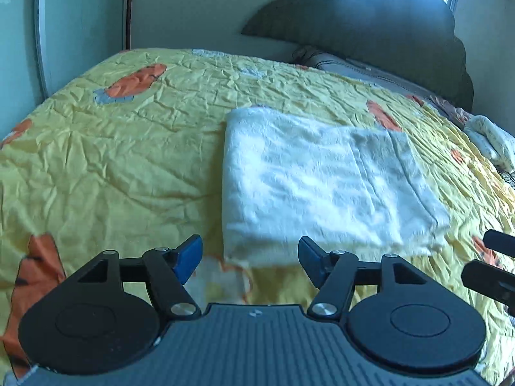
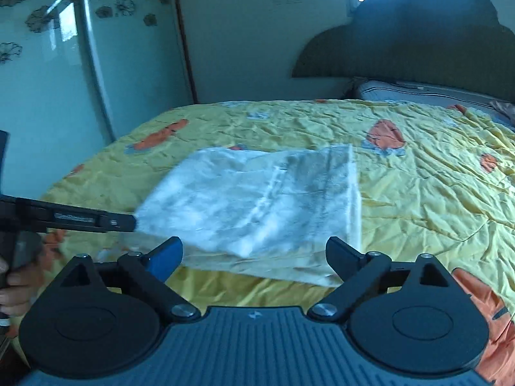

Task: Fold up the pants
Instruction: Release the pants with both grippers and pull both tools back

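While the pants [image 1: 322,180] lay folded into a pale, squarish bundle near the middle of the yellow bedspread [image 1: 106,148], both grippers hung above the bed's near side with nothing between their fingers. The left gripper [image 1: 250,259] had its jaws parted, just short of the bundle's near left corner and clear of the cloth. The right gripper [image 2: 254,257] stood wider open, its jaws spanning the bundle's near edge without touching it, and a hand [image 2: 14,286] showed at the left margin.

Folded pants [image 1: 325,180] flat on the bedspread [image 1: 112,148], headboard [image 1: 370,19] behind, pillow [image 1: 363,67] between.
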`<state>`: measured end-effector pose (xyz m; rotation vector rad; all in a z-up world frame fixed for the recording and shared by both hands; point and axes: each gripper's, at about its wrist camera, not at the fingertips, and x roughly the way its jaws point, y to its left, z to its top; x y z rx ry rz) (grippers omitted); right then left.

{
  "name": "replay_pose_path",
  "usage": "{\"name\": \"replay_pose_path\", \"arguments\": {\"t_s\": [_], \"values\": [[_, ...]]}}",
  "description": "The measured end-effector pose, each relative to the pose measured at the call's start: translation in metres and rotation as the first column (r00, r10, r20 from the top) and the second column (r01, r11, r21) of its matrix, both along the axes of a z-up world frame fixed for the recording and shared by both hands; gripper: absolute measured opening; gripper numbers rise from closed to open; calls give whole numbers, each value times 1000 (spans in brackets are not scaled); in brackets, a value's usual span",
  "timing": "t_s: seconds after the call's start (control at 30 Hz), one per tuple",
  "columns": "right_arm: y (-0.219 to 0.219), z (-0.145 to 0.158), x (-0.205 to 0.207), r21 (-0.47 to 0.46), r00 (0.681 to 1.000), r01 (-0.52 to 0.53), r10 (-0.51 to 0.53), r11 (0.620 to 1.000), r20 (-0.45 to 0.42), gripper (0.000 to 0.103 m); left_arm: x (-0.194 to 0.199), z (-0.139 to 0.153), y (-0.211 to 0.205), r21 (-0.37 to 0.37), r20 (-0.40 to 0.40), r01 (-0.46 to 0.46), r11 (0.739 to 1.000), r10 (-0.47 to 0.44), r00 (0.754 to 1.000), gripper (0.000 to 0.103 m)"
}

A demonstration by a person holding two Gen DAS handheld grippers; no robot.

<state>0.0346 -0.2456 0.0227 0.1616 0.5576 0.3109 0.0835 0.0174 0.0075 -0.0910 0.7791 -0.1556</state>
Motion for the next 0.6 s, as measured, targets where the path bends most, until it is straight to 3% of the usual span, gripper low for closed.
{"name": "replay_pose_path", "arguments": {"t_s": [0.1, 0.17, 0.33, 0.6], "values": [[14, 13, -16, 16, 997, 50, -49, 999, -60, 98, -12, -8, 0, -39, -9, 17, 999, -17, 1000, 75], [19, 11, -23, 32, 999, 31, -30, 999, -31, 103, -16, -14, -4, -17, -17, 12, 1000, -13, 1000, 76], [37, -24, -11, -149, 993, 105, -112, 983, -40, 103, -24, -26, -10, 9, -31, 14, 1000, -13, 999, 76], [23, -73, 11, -68, 983, 169, -173, 983, -63, 103, -20, -46, -27, 63, 40, 4, 998, -6, 999, 80]]}}
